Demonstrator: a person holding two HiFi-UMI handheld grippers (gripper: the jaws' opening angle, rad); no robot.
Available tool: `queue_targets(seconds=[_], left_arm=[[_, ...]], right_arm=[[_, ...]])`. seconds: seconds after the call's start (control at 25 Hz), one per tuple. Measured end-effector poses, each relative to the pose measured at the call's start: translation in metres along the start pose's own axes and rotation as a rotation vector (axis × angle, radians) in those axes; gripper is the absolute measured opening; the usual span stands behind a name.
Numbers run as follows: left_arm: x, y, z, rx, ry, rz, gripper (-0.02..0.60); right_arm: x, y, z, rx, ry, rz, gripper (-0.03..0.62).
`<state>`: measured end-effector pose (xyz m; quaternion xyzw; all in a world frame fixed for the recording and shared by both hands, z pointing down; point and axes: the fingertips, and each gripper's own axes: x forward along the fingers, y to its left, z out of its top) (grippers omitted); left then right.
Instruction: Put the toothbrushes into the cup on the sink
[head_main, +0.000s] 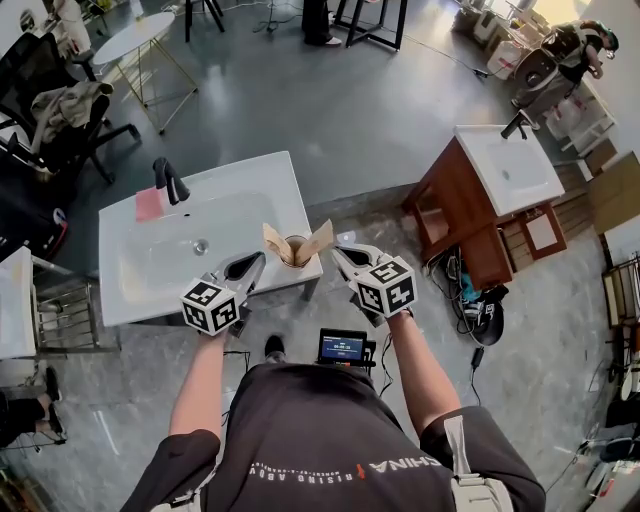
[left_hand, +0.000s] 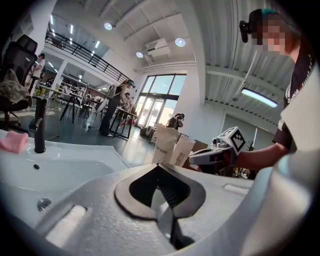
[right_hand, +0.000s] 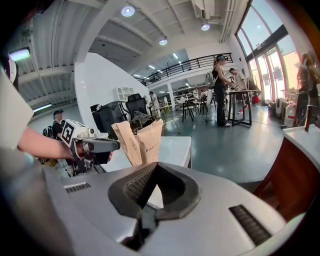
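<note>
A brown paper cup stands on the front right corner of the white sink top. Two paper-wrapped toothbrushes stick out of it and lean apart. My left gripper is shut and empty, its tip just left of the cup. My right gripper is also shut and empty, just right of the cup. In the left gripper view the wrapped toothbrushes rise right behind my closed jaws, with the right gripper beyond. In the right gripper view the toothbrushes stand ahead, the left gripper behind them.
A black faucet and a pink cloth sit at the sink's back left. A second sink on a wooden cabinet stands to the right, with cables on the floor. A small screen lies at the person's feet.
</note>
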<state>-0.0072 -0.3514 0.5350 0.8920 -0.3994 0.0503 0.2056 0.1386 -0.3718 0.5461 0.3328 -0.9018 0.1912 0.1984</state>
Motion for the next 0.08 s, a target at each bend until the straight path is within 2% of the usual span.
queue_targets(seconds=[0.08], left_arm=[[-0.0005, -0.0008, 0.0000, 0.000, 0.000, 0.000, 0.011]], right_arm=[[-0.0009, 0.0007, 0.0003, -0.001, 0.000, 0.000, 0.009]])
